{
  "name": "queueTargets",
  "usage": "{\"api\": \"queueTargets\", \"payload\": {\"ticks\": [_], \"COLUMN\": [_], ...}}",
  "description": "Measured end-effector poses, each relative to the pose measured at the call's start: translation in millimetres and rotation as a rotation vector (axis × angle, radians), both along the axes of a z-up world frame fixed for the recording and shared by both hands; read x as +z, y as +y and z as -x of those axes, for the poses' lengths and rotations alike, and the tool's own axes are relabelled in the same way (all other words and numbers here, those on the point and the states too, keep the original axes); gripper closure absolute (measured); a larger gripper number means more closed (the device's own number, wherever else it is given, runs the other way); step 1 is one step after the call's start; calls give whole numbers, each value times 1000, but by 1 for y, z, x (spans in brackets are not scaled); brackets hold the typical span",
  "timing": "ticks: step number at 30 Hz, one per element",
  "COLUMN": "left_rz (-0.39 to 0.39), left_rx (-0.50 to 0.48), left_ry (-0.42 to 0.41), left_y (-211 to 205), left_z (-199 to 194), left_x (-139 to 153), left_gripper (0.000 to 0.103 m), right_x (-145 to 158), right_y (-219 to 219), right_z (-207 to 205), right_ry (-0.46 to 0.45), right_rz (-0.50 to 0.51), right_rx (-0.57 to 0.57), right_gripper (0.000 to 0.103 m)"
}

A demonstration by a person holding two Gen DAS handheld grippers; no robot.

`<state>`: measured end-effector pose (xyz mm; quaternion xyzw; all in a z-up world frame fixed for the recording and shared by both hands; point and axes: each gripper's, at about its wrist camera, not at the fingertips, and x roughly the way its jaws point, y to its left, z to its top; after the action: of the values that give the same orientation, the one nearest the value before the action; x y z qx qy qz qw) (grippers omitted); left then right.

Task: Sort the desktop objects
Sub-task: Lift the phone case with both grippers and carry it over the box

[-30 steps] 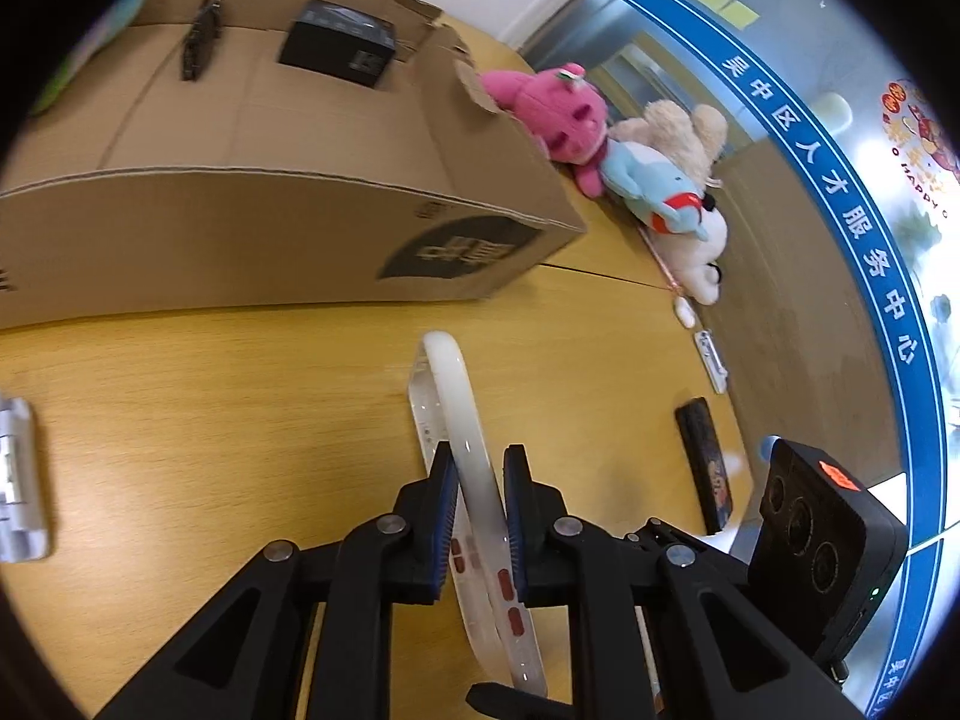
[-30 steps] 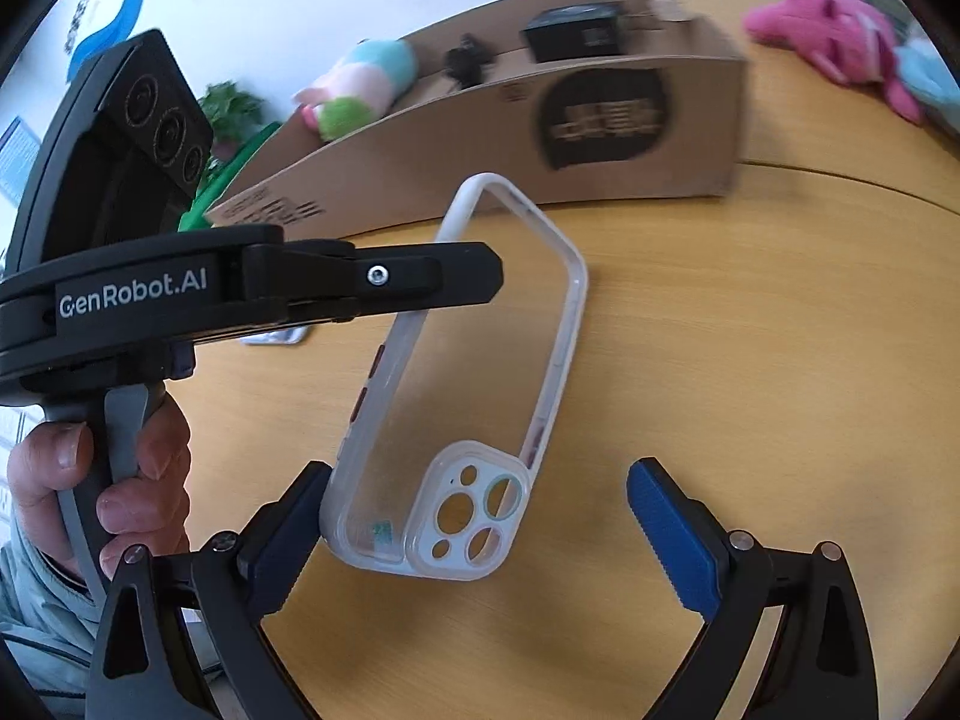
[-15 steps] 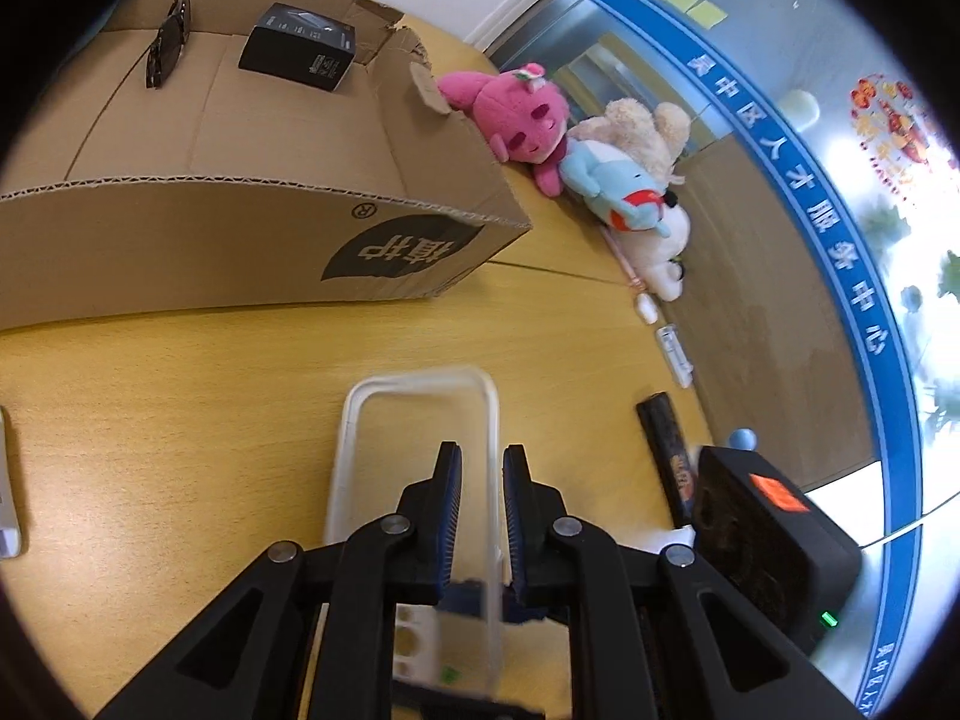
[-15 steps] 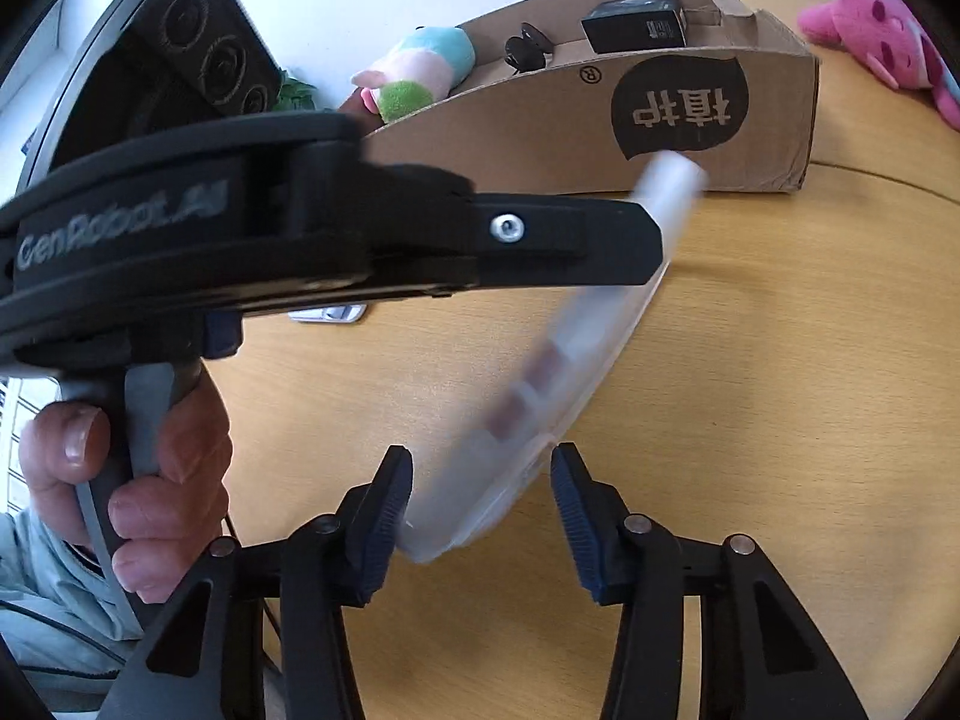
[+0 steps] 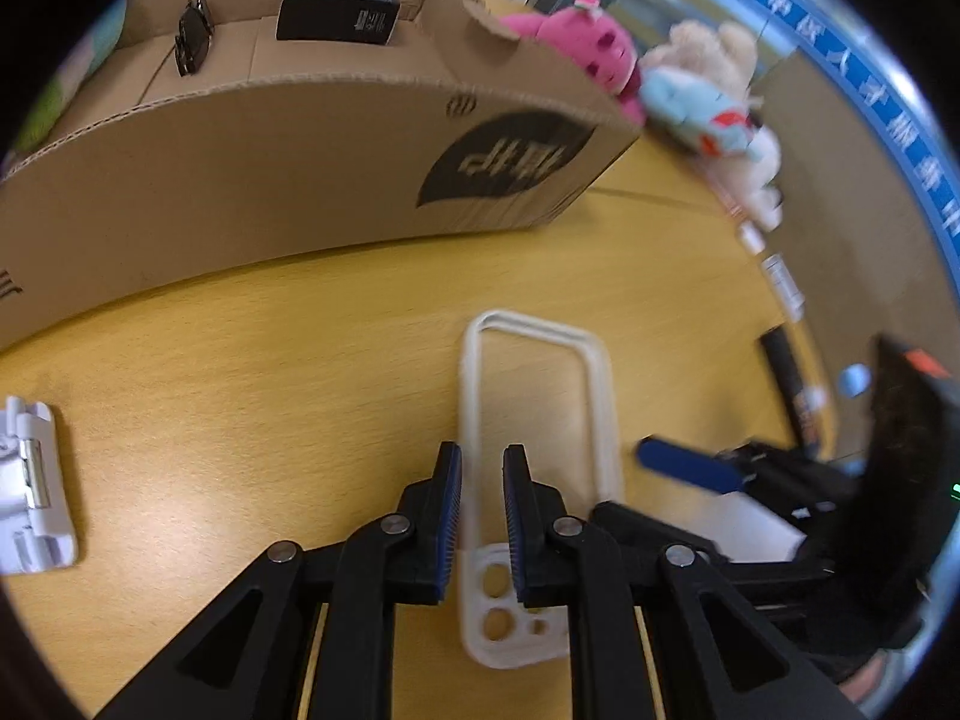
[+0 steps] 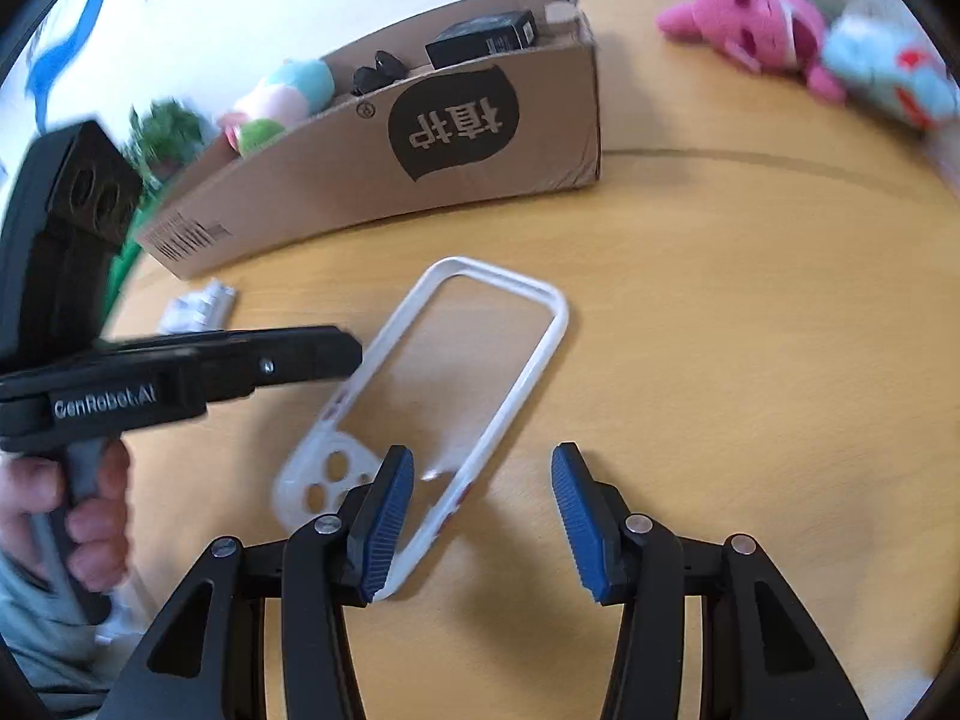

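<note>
Left gripper (image 5: 480,510) clamped on side rail of clear phone case (image 5: 537,456), held low over desk (image 6: 720,312). Right gripper (image 6: 483,516) half-spread, case rail between pads, not squeezed. Cardboard box (image 5: 288,156) already holds black box (image 5: 337,11). Case, white gadget (image 5: 30,480) unsorted.

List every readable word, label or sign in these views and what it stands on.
"GenRobot.AI": side of the left gripper, slightly blurred.
"植护": black logo on the cardboard box.
White Chinese characters on the blue wall band: too blurred.
Barcode on the box end, print on the black carton: too small.
</note>
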<state>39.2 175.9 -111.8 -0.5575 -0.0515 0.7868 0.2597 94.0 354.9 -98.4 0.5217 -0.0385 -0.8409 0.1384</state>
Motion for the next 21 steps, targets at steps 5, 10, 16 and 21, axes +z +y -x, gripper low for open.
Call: {"api": "queueTargets", "payload": {"ticks": [5, 10, 16, 21], "left_rz": [10, 43, 17, -21], "left_rx": [-17, -28, -7, 41], "left_ry": [22, 55, 108, 218], "left_y": [0, 2, -10, -33], "left_z": [-3, -6, -11, -9], "left_x": [-5, -3, 17, 63], "left_gripper": [94, 97, 97, 97], "right_x": [3, 4, 24, 64], "right_y": [-4, -3, -16, -31], "right_z": [-11, -14, -9, 0], "right_ry": [51, 68, 129, 225], "right_rz": [-107, -97, -45, -55], "right_rx": [12, 15, 7, 50], "right_gripper": [86, 88, 90, 90]}}
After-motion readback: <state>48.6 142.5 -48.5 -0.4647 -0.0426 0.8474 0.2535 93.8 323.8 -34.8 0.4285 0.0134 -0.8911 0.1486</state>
